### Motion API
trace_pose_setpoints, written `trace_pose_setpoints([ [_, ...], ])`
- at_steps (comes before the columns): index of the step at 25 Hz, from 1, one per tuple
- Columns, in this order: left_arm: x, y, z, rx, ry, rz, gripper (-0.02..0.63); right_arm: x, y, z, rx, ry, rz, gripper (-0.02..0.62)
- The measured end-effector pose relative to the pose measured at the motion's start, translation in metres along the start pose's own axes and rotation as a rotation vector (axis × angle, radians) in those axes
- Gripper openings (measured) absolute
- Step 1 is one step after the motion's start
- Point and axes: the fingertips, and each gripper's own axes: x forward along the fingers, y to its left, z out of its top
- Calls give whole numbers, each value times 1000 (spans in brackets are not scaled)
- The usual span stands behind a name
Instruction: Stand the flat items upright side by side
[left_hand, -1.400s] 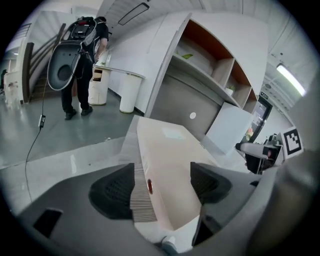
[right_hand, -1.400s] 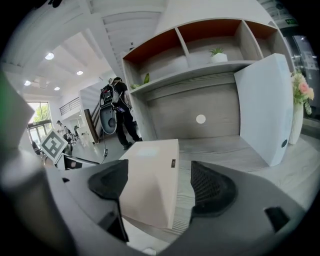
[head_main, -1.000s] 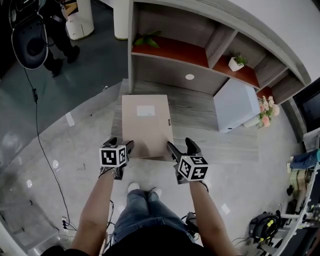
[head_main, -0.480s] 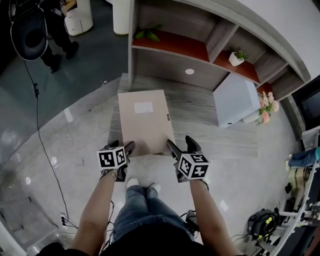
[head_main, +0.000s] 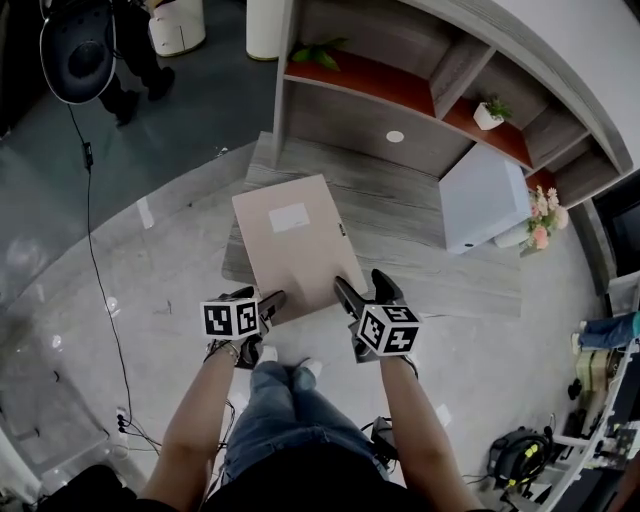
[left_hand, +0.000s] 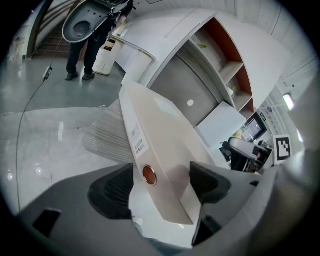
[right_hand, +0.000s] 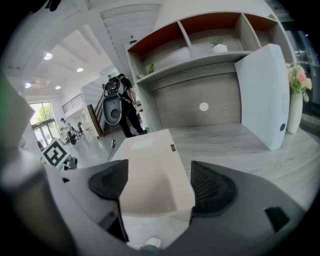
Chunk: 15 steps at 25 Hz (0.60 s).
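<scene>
A beige box file (head_main: 295, 245) lies flat and skewed on the grey wooden desk (head_main: 420, 250). Its near end hangs over the front edge. My left gripper (head_main: 258, 302) is shut on its near left corner. In the left gripper view the spine (left_hand: 142, 165), with its metal ring, sits between the pads of the left gripper (left_hand: 160, 182). My right gripper (head_main: 365, 290) is at the near right corner. In the right gripper view the right gripper (right_hand: 156, 182) has its jaws wide apart over the box's top face (right_hand: 150, 170). A pale blue box file (head_main: 483, 200) stands leaning at the desk's right.
A shelf unit rises behind the desk with a small potted plant (head_main: 488, 113) in it. Pink flowers (head_main: 540, 225) stand by the blue file. A person (head_main: 130, 50) stands at the back left, and a cable (head_main: 95, 250) runs across the shiny floor. My own legs are below the desk edge.
The beige box file has turned from square to skewed, and its near end has slid out past the desk's front edge. Both grippers stayed at its near corners.
</scene>
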Motion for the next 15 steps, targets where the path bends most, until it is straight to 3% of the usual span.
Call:
trace_pose_setpoints([
  [10,4,-1,-15,-64,51,-142,397,-1,8,-8,-2,9,16,402],
  [15,10,9,-2,-342,-19,-270,397,-4,5,-14,-2,12,6,402],
])
